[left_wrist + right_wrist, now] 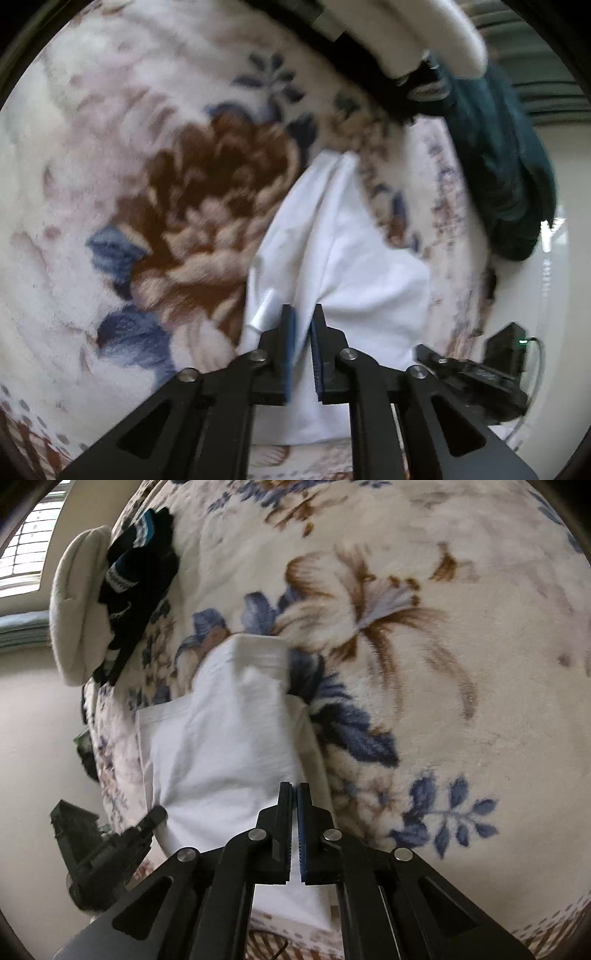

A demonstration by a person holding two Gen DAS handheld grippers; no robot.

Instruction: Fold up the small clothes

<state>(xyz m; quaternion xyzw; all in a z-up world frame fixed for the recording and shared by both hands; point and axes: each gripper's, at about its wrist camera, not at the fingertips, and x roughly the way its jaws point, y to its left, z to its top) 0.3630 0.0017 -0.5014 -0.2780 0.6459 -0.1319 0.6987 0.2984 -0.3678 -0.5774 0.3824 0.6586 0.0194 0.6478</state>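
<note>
A small white garment (351, 240) (221, 746) lies partly folded on a floral blanket (110, 147) (461, 701). In the left wrist view my left gripper (303, 314) is pinched on a raised fold of it, and creases fan out from the fingertips. A small white tag pokes up just left of the jaws. In the right wrist view my right gripper (294, 786) hangs over the garment's right edge with its jaws nearly touching. I cannot tell whether cloth is caught between them. Each gripper shows at the edge of the other's view.
A dark teal and black pile of clothes (506, 166) (140, 565) lies at the blanket's far edge beside a cream-white padded item (424, 29) (77, 605). The bed's edge drops to a pale floor (37, 738). A window (26, 535) is at top left.
</note>
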